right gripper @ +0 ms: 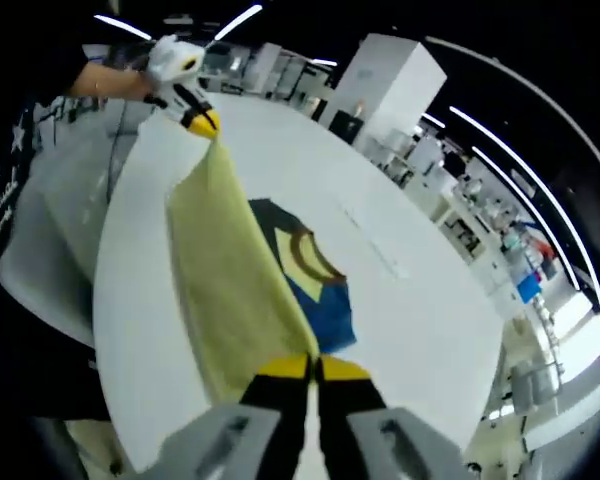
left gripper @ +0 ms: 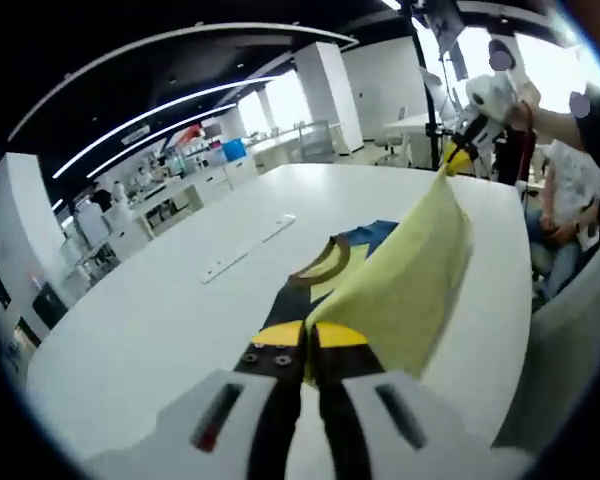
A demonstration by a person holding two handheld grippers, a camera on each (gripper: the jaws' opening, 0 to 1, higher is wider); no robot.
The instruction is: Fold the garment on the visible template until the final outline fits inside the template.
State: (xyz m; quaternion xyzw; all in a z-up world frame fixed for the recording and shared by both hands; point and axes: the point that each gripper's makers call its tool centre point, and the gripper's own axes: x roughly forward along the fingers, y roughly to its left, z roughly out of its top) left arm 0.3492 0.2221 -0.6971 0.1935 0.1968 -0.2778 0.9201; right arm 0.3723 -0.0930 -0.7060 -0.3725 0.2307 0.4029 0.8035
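Left gripper view: left gripper (left gripper: 307, 335) pinches yellow garment (left gripper: 400, 290) edge | right gripper (right gripper: 313, 367) pinches other edge | garment lifted over white table (left gripper: 160, 310)

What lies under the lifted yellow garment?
Under the garment, the white table and part of a blue template with a brown collar outline show. The rest of the template is covered.

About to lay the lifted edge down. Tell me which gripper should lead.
Neither clearly: the left gripper and right gripper each clamp one end of the yellow garment edge, stretched above the blue template. Lower together.
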